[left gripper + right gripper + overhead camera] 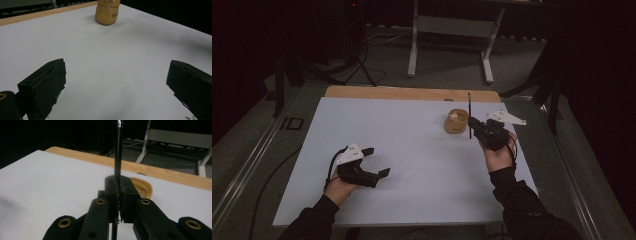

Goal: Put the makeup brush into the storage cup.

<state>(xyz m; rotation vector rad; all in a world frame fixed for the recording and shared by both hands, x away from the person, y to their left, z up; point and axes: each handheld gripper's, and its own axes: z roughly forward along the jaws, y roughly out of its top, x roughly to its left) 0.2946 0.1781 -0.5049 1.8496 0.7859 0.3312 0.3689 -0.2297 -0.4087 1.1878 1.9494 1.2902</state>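
Jaws spread wide on the left gripper (pixel 377 161), low over the white tabletop (pixel 412 150) at the near left, nothing between them and bare matte surface stretching ahead. Further right, toward the far edge, sits a small tan wooden cup (pixel 456 121), round and smooth, with something pale inside. Just beside it, the right gripper (pixel 473 123) has its black jaws pressed together on a thin black rod (pixel 469 107), held upright and rising past the cup. A strip of light wood (pixel 412 93) shows along the table's far side. Beyond, grey floor, a white stand's legs (pixel 449 45) and dark curtains.
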